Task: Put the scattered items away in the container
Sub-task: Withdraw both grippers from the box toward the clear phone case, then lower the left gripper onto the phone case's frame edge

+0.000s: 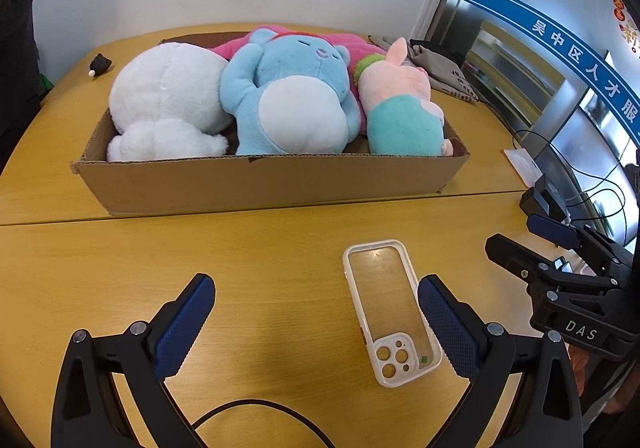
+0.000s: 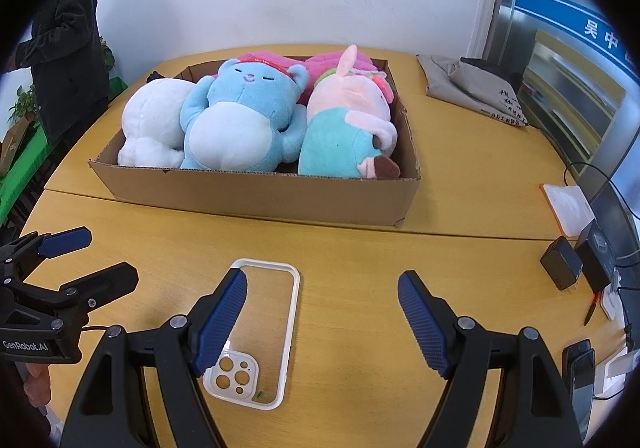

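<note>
A cardboard box (image 1: pixel 256 184) (image 2: pixel 264 194) stands on the wooden table and holds a white plush (image 1: pixel 168 104) (image 2: pixel 154 120), a blue bear plush (image 1: pixel 296 96) (image 2: pixel 240 120), a pink and teal plush (image 1: pixel 400 108) (image 2: pixel 348 128) and a pink plush (image 1: pixel 352 42) behind them. A clear phone case with a white rim (image 1: pixel 390 312) (image 2: pixel 260 332) lies flat on the table in front of the box. My left gripper (image 1: pixel 316 324) is open and empty, its right finger beside the case. My right gripper (image 2: pixel 322 324) is open and empty, its left finger over the case's left edge.
A small black toy (image 1: pixel 100 64) lies on the table far left of the box. A grey cloth bag (image 2: pixel 472 88) lies at the back right. Black adapters (image 2: pixel 576 256), cables, a white and orange pad (image 2: pixel 568 208) and a phone (image 2: pixel 580 368) crowd the right edge.
</note>
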Demonstrator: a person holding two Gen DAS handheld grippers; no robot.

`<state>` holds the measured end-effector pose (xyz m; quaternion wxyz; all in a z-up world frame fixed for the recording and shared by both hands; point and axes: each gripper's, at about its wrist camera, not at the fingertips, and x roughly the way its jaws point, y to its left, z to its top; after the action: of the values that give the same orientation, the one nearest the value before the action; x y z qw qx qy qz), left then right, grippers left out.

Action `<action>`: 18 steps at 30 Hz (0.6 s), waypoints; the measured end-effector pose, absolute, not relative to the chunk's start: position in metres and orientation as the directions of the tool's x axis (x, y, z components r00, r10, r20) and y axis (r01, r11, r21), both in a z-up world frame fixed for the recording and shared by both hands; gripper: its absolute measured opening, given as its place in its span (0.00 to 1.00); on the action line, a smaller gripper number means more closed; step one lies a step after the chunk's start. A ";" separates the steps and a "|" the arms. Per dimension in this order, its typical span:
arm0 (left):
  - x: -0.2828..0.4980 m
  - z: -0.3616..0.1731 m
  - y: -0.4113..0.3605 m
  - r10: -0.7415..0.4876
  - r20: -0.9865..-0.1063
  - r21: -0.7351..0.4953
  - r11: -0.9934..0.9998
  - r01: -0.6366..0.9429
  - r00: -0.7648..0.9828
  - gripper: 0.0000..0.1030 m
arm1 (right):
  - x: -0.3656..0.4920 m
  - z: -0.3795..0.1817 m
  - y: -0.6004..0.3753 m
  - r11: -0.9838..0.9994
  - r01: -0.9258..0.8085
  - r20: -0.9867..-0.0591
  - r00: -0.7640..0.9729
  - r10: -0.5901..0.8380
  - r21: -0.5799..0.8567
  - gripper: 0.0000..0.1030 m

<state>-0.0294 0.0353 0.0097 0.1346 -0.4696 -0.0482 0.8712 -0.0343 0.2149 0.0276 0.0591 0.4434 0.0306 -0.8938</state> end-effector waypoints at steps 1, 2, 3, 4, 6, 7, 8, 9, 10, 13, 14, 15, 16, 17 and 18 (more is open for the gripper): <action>-0.031 0.007 0.037 0.283 -0.810 -0.213 -0.958 -0.193 -0.514 1.00 | -0.034 0.024 0.217 -0.991 0.135 -0.800 -0.594 -0.084 0.003 0.76; -0.033 0.004 0.039 0.287 -0.814 -0.215 -0.957 -0.197 -0.505 0.99 | -0.033 0.020 0.219 -0.990 0.139 -0.806 -0.584 -0.092 0.012 0.76; -0.034 0.002 0.041 0.290 -0.818 -0.217 -0.955 -0.201 -0.496 0.99 | -0.031 0.015 0.221 -0.990 0.143 -0.813 -0.573 -0.101 0.023 0.76; -0.036 -0.001 0.043 0.294 -0.823 -0.219 -0.954 -0.205 -0.487 0.99 | -0.030 0.008 0.223 -0.988 0.149 -0.823 -0.557 -0.114 0.037 0.76; -0.039 -0.006 0.046 0.300 -0.831 -0.224 -0.951 -0.213 -0.468 0.97 | -0.027 -0.007 0.224 -0.985 0.163 -0.847 -0.514 -0.137 0.060 0.76; -0.041 -0.009 0.048 0.303 -0.835 -0.226 -0.950 -0.216 -0.459 0.97 | -0.025 -0.016 0.224 -0.982 0.172 -0.859 -0.489 -0.149 0.073 0.76; -0.043 -0.012 0.050 0.305 -0.839 -0.227 -0.949 -0.219 -0.450 0.96 | -0.023 -0.026 0.223 -0.980 0.180 -0.872 -0.462 -0.162 0.087 0.76; -0.047 -0.016 0.052 0.310 -0.844 -0.232 -0.947 -0.222 -0.438 0.96 | -0.020 -0.034 0.221 -0.977 0.188 -0.881 -0.438 -0.177 0.103 0.76; -0.050 -0.020 0.054 0.315 -0.849 -0.237 -0.945 -0.226 -0.425 0.96 | -0.017 -0.042 0.218 -0.973 0.197 -0.889 -0.414 -0.195 0.121 0.76; -0.060 -0.033 0.063 0.314 -0.868 -0.234 -0.942 -0.240 -0.385 0.94 | -0.013 -0.057 0.210 -0.968 0.211 -0.899 -0.384 -0.210 0.135 0.75; -0.064 -0.036 0.067 0.313 -0.872 -0.231 -0.941 -0.249 -0.375 0.92 | -0.013 -0.060 0.208 -0.969 0.210 -0.901 -0.381 -0.206 0.132 0.75; -0.067 -0.040 0.071 0.313 -0.877 -0.228 -0.939 -0.258 -0.364 0.89 | -0.013 -0.063 0.206 -0.969 0.209 -0.904 -0.378 -0.202 0.129 0.75; -0.071 -0.045 0.076 0.313 -0.884 -0.227 -0.937 -0.266 -0.348 0.87 | -0.014 -0.066 0.205 -0.971 0.204 -0.906 -0.376 -0.194 0.123 0.74; -0.074 -0.049 0.080 0.309 -0.891 -0.223 -0.936 -0.273 -0.332 0.81 | -0.015 -0.068 0.205 -0.973 0.198 -0.909 -0.374 -0.184 0.116 0.72; -0.077 -0.054 0.083 0.303 -0.898 -0.216 -0.935 -0.280 -0.319 0.75 | -0.015 -0.071 0.205 -0.975 0.195 -0.912 -0.372 -0.171 0.104 0.64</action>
<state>-0.0765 0.0833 -0.0536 0.1797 -0.5553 -0.0103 0.8119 -0.0148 0.2052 -0.0706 0.1107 0.5492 0.0108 -0.8283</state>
